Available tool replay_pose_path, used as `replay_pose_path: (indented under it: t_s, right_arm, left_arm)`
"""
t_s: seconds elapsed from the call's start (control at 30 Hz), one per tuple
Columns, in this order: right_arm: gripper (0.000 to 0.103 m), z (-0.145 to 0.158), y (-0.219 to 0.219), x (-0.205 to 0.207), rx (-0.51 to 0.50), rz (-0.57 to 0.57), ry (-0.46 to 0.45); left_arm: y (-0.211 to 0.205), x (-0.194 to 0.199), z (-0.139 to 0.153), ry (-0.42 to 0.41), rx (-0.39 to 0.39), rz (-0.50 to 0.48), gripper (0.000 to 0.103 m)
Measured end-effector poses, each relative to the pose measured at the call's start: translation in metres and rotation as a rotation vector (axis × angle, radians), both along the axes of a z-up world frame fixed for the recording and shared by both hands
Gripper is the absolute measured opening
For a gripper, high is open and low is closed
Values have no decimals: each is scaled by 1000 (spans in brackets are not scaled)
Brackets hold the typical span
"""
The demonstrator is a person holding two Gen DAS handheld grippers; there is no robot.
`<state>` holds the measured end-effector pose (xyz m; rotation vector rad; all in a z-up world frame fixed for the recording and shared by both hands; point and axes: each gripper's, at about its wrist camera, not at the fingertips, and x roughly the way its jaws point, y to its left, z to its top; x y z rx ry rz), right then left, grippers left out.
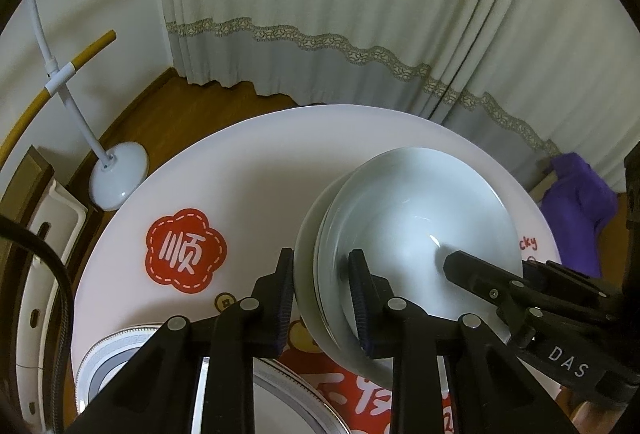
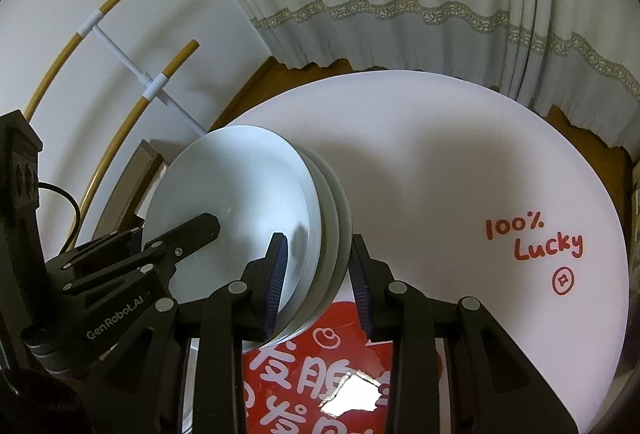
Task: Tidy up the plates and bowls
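A nested stack of white bowls (image 1: 400, 202) is gripped from two opposite sides over the round white table (image 1: 248, 162). My left gripper (image 1: 322, 294) is shut on the stack's near rim, one pad inside the top bowl and one against the outer wall. In the same view my right gripper (image 1: 492, 266) reaches in from the right, one finger inside the bowl. The right wrist view shows the bowl stack (image 2: 240, 186) with my right gripper (image 2: 318, 284) shut across its rim. My left gripper (image 2: 174, 230) clamps the far rim there. A grey-patterned plate (image 1: 116, 346) lies at the table's near left edge.
The table (image 2: 460, 162) carries red decals and the red writing "100% Lucky" (image 2: 532, 238). A white stand with curved wooden bars (image 1: 116, 182) is on the wooden floor to the left. Pale curtains (image 1: 360, 14) hang behind. A purple cloth (image 1: 580, 206) lies at the right.
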<state>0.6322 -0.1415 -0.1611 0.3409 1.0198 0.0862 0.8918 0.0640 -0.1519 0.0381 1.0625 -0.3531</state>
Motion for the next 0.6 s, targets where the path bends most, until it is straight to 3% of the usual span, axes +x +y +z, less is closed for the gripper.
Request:
replay_pose_path:
  t_s: [0.6]
  right_arm:
    - [27,-2,0,-9,7,-9,-17]
  left_arm:
    - [-4,-16,8,-27,16,-9,21]
